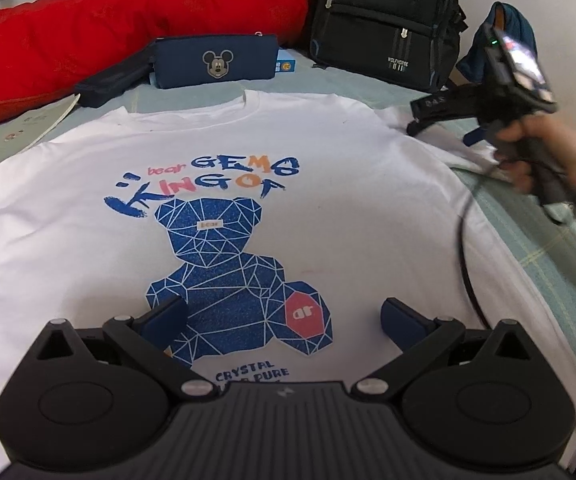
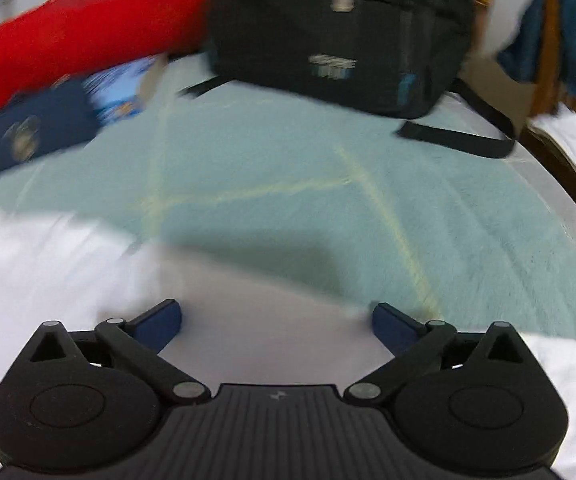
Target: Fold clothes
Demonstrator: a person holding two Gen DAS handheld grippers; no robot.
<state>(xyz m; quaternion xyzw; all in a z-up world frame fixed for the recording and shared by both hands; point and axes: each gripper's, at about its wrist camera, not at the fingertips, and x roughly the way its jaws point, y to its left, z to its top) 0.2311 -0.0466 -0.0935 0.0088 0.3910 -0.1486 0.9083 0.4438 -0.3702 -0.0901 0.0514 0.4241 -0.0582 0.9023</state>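
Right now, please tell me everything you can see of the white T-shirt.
The white T-shirt lies flat, front up, on the pale green bedsheet, collar towards the black backpack. It looks like soft cotton with a blue geometric bear print and coloured lettering. Both open grippers hover above it; neither holds it.
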